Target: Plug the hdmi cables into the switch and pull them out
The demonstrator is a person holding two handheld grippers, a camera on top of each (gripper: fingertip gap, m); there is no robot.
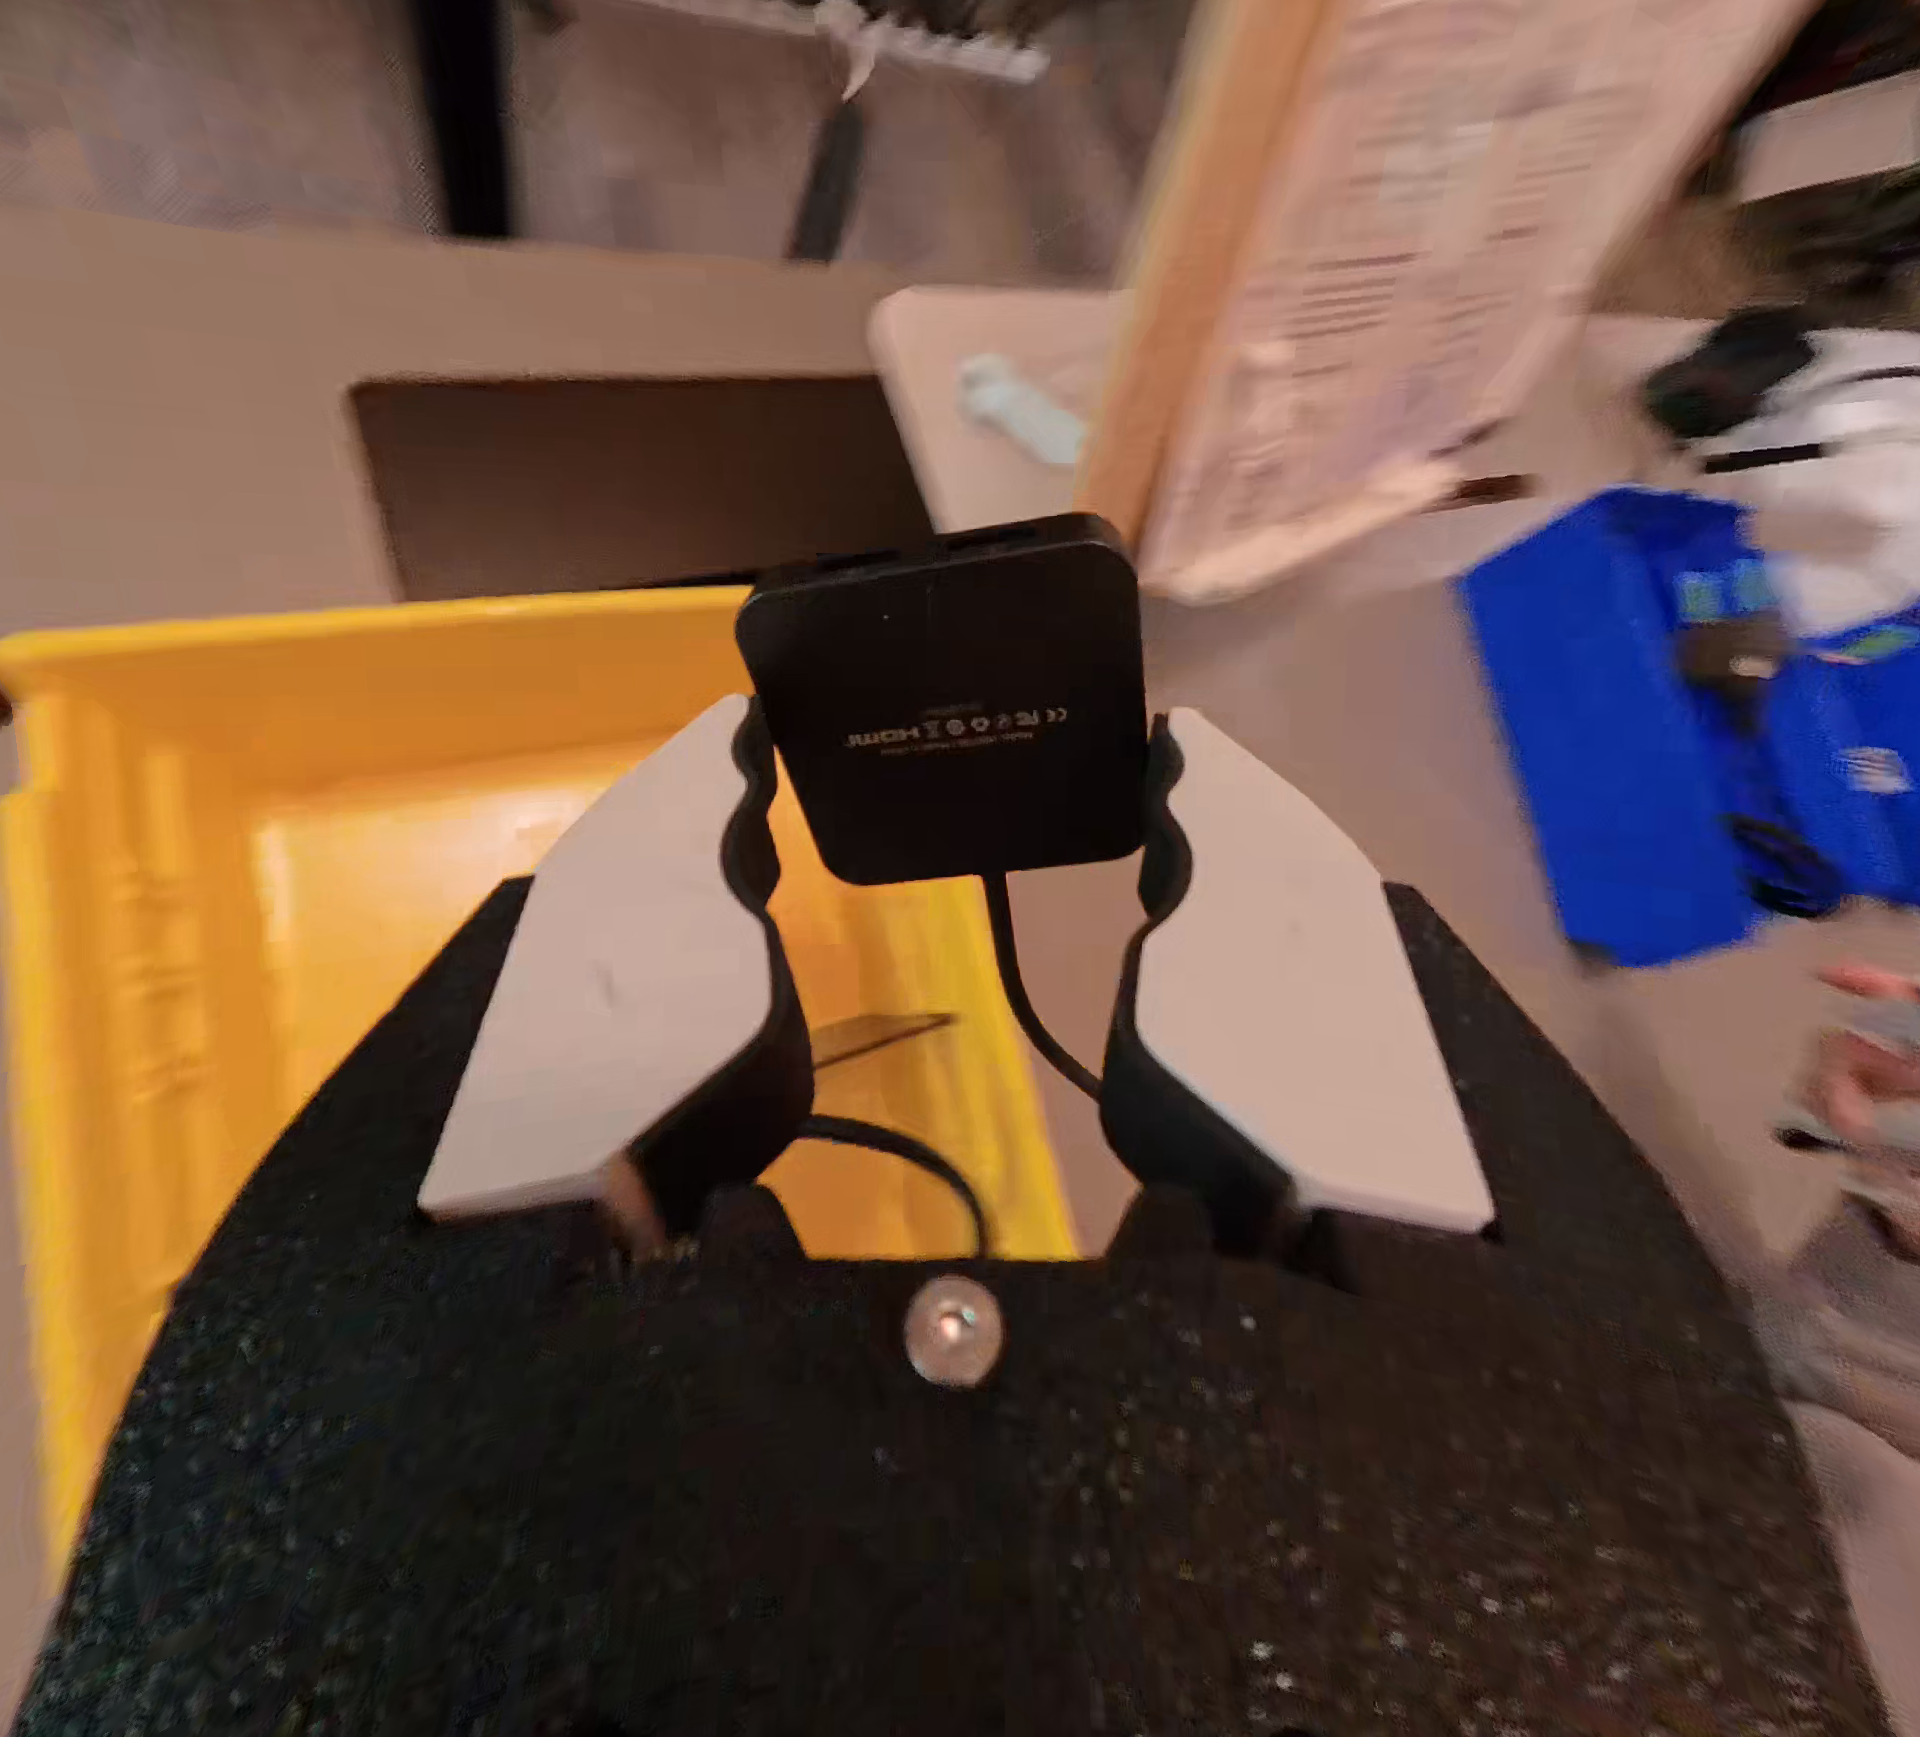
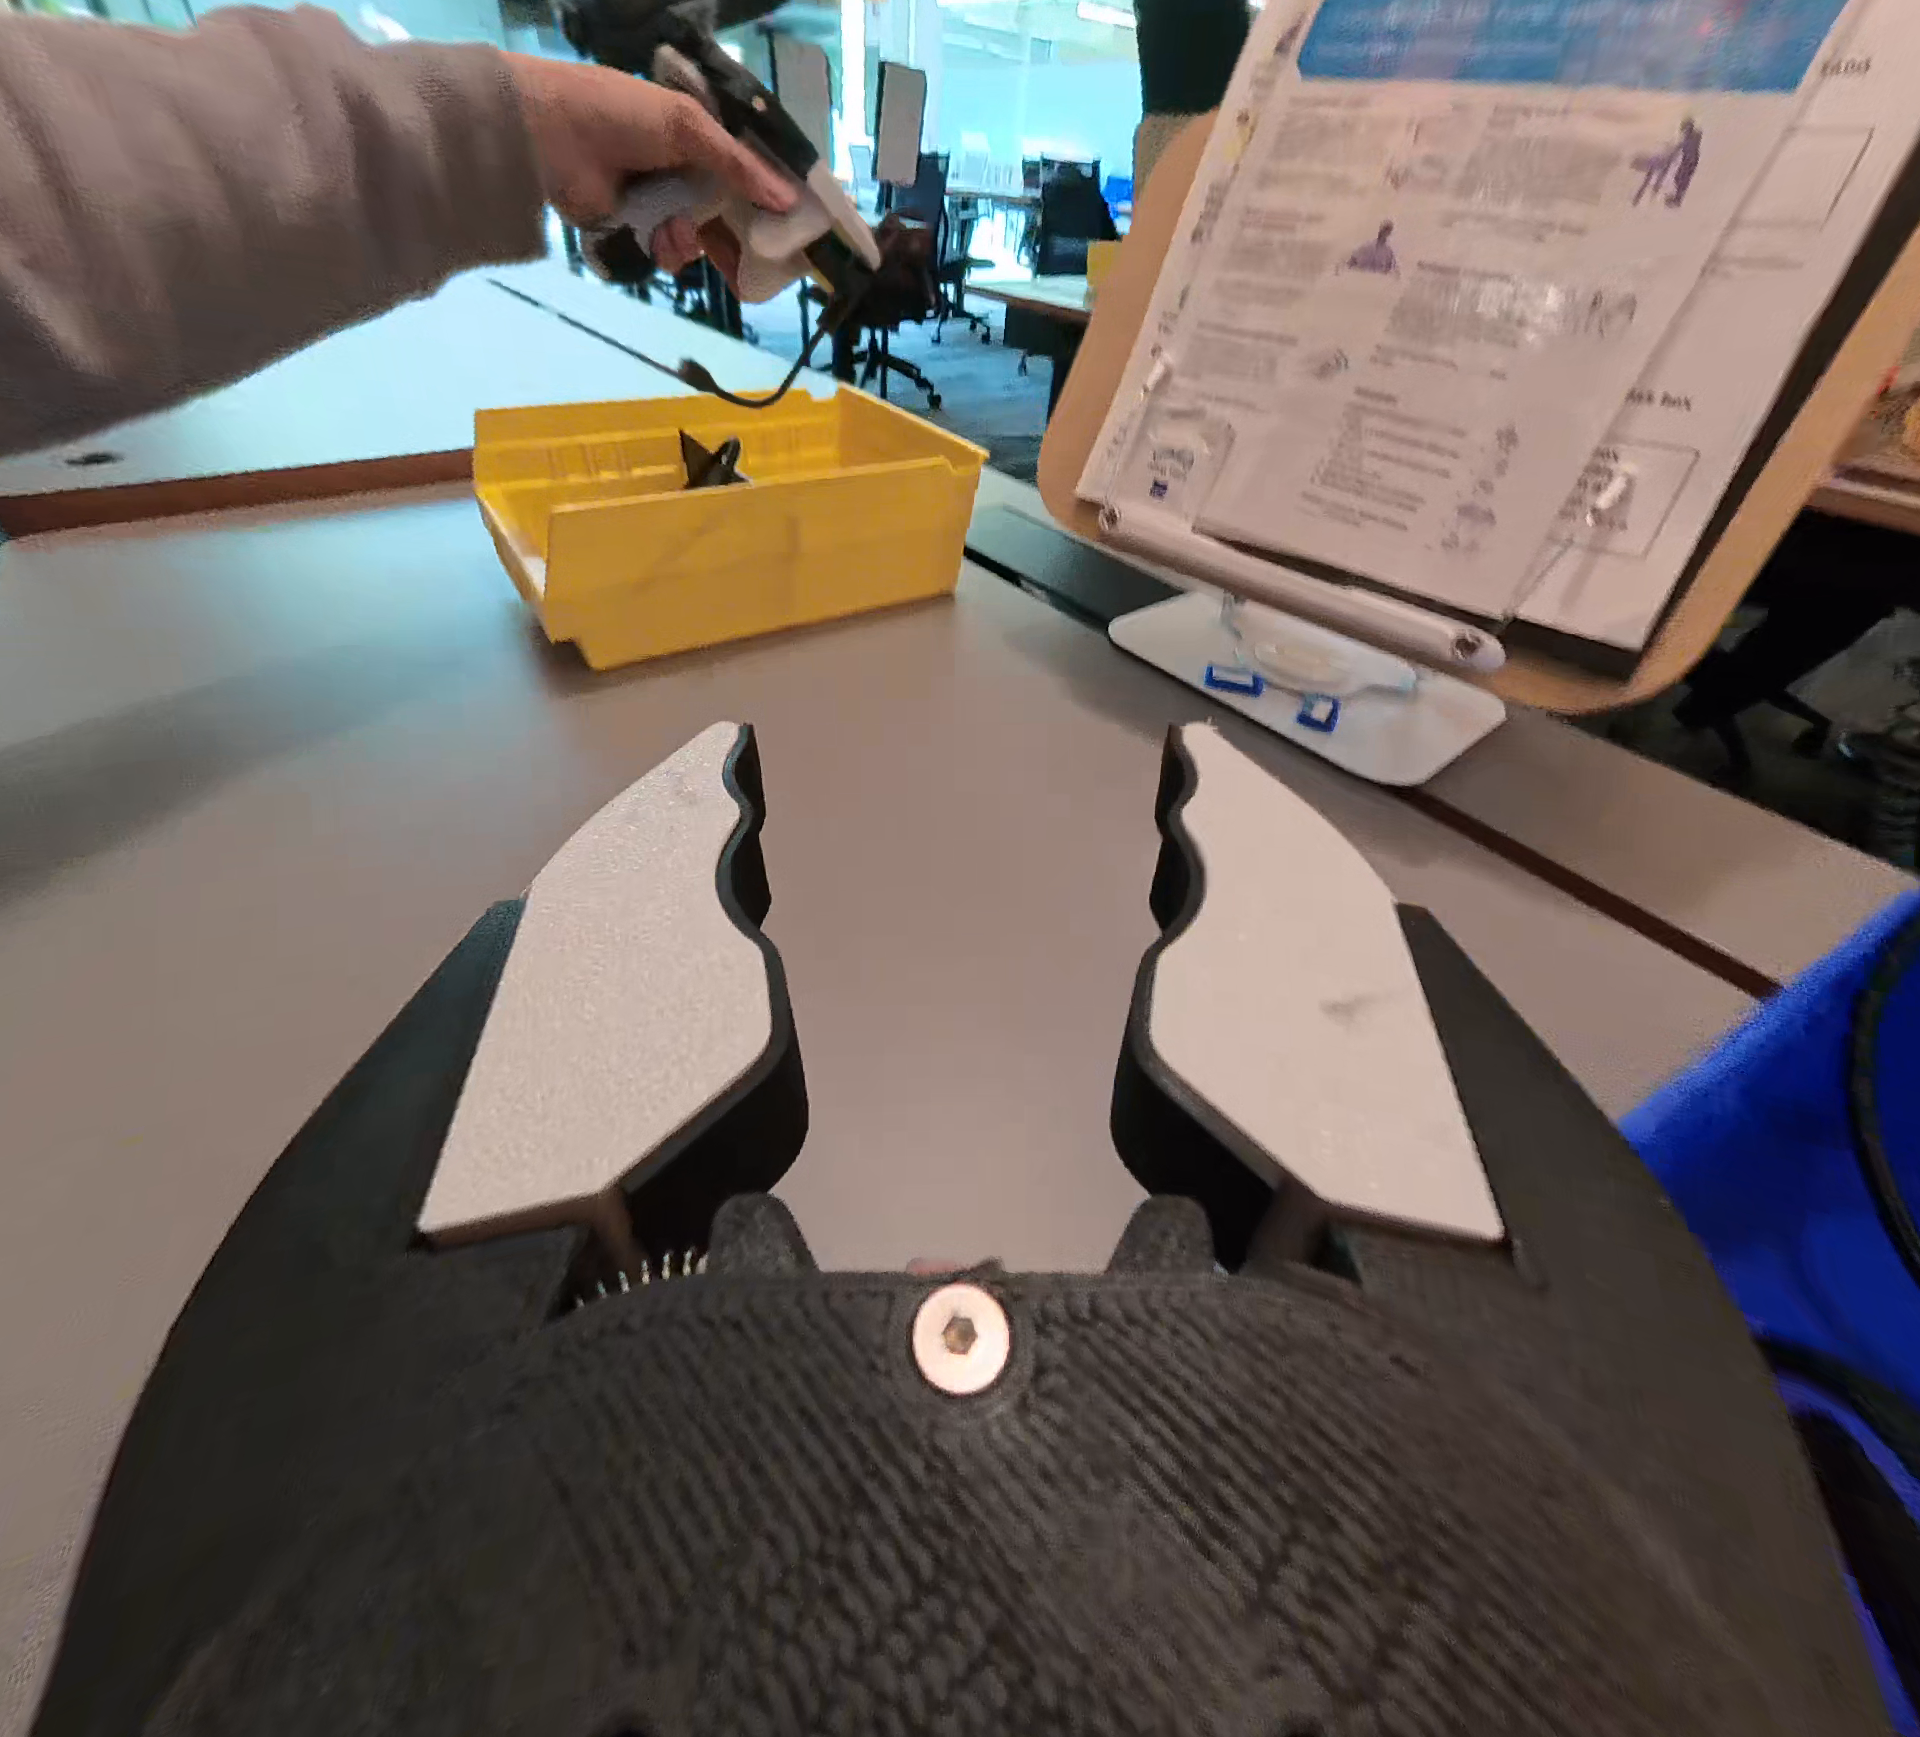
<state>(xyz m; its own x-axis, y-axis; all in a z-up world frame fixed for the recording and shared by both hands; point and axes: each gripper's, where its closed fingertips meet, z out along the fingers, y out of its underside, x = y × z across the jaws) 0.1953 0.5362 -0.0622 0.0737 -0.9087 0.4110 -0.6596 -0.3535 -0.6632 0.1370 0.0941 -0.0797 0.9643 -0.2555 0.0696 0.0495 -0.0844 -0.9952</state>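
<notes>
At the centre of the left wrist view the left gripper (image 1: 951, 731) is clenched on the black HDMI switch (image 1: 940, 700), its two fingers pressing the box's side edges, with the switch's own thin cable (image 1: 1023, 981) dropping from its near edge toward the lower middle of the frame. The two ports on the far edge look empty, so by my reading no plug has gone in yet and the whole plug-and-pull cycle is still ahead. In the right wrist view the right gripper (image 2: 961, 742) hangs released and empty over bare grey table (image 2: 312, 752). Behind the switch, on the left of the left view, lies the yellow bin (image 1: 312, 752); the right view shows a small dark object in it that I cannot identify. To the right sits a blue bag (image 1: 1621, 752) with black cords that may be the HDMI cables, though blur leaves this unsure. Farther back on the right a tilted document stand (image 2: 1455, 285) leans in, close enough to crowd any reach past the bin
</notes>
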